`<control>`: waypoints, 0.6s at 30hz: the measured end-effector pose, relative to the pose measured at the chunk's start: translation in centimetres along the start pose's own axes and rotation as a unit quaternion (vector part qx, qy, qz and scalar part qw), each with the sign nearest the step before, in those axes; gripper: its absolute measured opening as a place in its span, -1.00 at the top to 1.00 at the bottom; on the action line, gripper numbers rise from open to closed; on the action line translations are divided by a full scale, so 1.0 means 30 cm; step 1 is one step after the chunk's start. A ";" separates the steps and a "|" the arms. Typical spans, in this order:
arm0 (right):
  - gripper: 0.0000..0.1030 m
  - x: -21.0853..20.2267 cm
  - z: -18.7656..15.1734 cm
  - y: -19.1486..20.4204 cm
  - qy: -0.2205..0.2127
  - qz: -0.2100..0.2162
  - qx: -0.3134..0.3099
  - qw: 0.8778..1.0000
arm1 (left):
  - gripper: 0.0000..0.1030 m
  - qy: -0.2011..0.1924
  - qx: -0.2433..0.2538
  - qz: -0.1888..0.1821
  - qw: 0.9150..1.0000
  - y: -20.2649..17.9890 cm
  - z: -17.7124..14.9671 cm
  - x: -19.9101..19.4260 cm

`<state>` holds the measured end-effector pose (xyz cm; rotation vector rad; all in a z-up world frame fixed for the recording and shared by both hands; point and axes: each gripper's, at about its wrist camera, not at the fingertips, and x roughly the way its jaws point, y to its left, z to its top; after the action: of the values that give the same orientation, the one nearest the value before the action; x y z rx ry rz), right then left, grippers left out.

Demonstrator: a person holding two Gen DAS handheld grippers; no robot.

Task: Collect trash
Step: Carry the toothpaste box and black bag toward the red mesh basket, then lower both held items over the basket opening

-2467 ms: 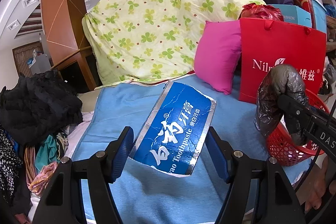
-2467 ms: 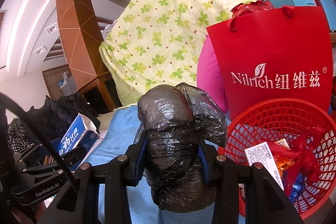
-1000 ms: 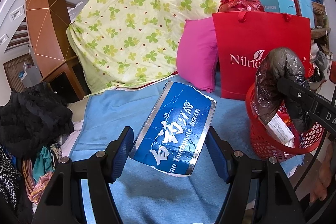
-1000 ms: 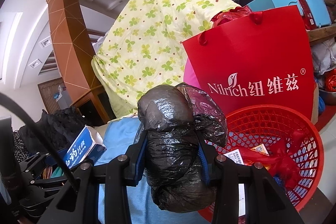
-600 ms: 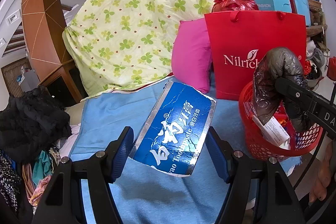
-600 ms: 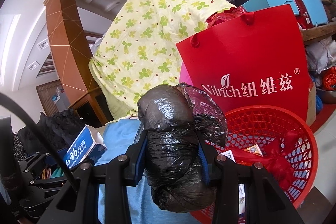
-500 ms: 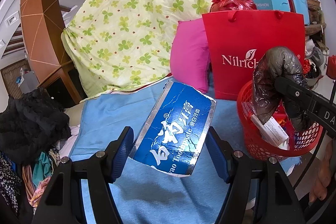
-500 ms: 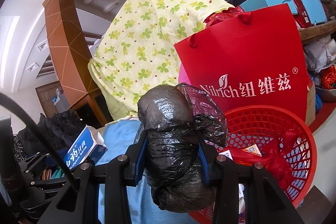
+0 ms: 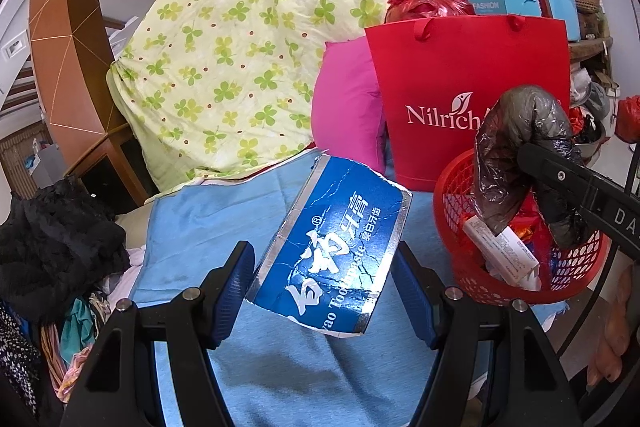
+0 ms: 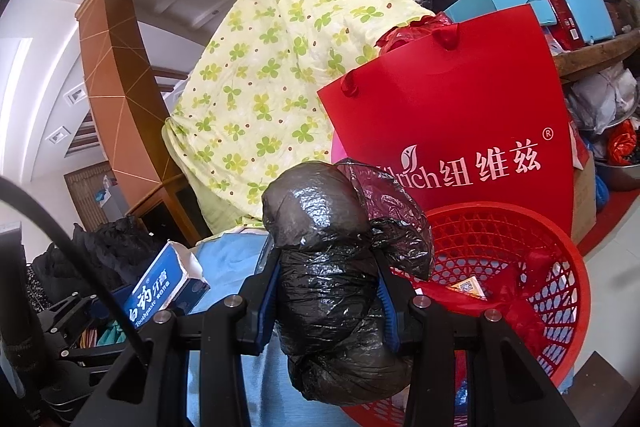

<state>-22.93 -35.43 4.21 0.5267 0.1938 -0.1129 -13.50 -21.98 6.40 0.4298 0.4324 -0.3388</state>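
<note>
The red basket (image 10: pixel 520 267) has drawn nearer; my right fingers (image 10: pixel 328 291) grip the black bag (image 10: pixel 332 279) at its rim, my left fingers (image 9: pixel 324 287) clamp the toothpaste box (image 9: pixel 332 247).

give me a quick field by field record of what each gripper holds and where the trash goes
left tongs: shut on blue toothpaste box, held over the light blue blanket
right tongs: shut on black plastic bag, beside the basket's left rim
trash container: red mesh basket, already holding wrappers and a white labelled packet
behind basket: red Nilrich paper bag, pink pillow
</note>
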 end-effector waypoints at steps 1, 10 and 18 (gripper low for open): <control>0.13 -0.001 -0.001 0.000 0.000 -0.001 0.001 1.000 | -0.38 0.000 0.001 -0.001 1.000 -0.005 0.000 -0.001; 0.13 -0.019 -0.004 -0.004 -0.004 -0.006 0.008 1.000 | -0.38 -0.001 0.008 -0.007 1.000 -0.031 0.008 0.003; 0.13 -0.035 -0.005 -0.014 -0.007 -0.012 0.014 1.000 | -0.38 -0.002 0.015 -0.012 1.000 -0.067 0.013 0.000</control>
<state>-24.03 -35.66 4.08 0.5513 0.1852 -0.1430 -14.16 -23.88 6.07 0.4539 0.4301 -0.3706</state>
